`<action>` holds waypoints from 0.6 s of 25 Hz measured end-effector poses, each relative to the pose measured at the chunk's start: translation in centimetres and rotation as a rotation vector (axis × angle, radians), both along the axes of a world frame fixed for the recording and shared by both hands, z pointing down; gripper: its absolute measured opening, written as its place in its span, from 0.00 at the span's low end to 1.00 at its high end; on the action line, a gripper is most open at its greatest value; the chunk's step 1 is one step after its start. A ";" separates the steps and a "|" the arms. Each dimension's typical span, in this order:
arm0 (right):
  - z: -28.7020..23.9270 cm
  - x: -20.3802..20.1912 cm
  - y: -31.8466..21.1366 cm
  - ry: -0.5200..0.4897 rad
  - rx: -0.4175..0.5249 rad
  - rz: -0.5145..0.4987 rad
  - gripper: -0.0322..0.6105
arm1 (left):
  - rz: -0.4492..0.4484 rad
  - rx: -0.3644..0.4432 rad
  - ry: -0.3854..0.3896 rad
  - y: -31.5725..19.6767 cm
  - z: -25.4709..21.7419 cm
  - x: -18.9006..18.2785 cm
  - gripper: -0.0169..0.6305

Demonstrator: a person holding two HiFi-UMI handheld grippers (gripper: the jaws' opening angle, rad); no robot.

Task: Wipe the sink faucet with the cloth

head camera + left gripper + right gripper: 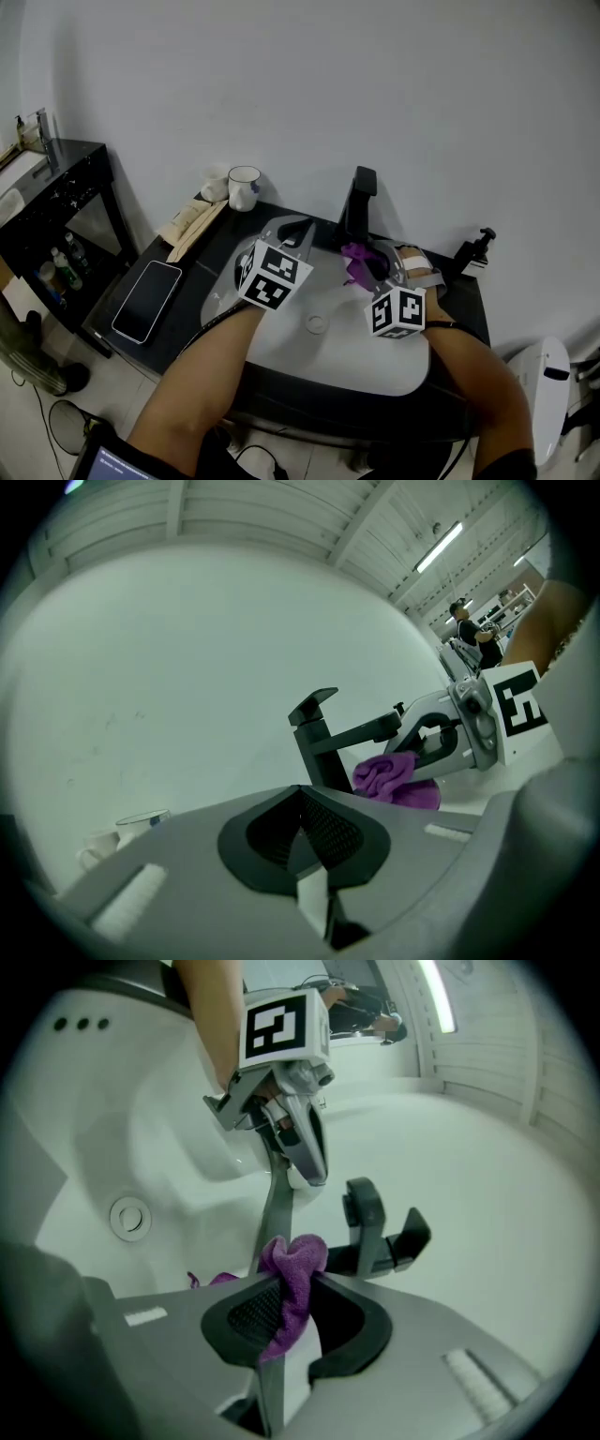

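A black faucet [360, 201] stands at the back of the white sink [281, 342]. My right gripper [368, 266] is shut on a purple cloth [357, 262] just in front of the faucet's base, under its spout. In the right gripper view the cloth [292, 1274] bunches up between the pads, close to the faucet [373, 1230]. My left gripper [298, 232] hovers over the basin's back left, jaws together and holding nothing. In the left gripper view the faucet [318, 739], the cloth [392, 778] and the right gripper [457, 729] lie ahead to the right.
The drain [316, 323] sits mid-basin. On the dark counter to the left lie a phone [147, 300] and a pale packet [192, 225], with two mugs [243, 187] by the wall. A pump bottle [475, 249] stands at the right. A black shelf [58, 192] is far left.
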State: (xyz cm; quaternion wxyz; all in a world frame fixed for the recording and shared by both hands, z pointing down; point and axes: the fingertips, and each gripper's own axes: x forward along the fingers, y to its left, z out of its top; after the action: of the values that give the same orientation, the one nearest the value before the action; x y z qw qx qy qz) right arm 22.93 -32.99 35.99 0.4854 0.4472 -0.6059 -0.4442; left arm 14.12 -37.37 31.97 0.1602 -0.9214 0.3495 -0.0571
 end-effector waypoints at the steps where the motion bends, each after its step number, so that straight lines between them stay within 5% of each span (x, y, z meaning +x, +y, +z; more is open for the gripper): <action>1: -0.5 0.7 0.2 0.009 0.013 0.011 0.16 | -0.001 0.001 -0.003 0.0 0.0 0.0 0.05; 8: -6.1 6.4 -0.7 0.030 0.126 0.135 0.16 | -0.005 -0.001 -0.009 0.2 0.0 0.0 0.05; 15: -11.5 6.9 -3.8 -0.068 0.193 0.189 0.16 | 0.026 0.002 -0.024 0.7 0.2 0.8 0.05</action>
State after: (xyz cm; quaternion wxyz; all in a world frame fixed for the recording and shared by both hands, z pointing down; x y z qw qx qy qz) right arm 29.87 -36.79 24.52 0.4590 0.5617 -0.5314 -0.4375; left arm 14.95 -36.63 32.20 0.1662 -0.9249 0.3357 -0.0656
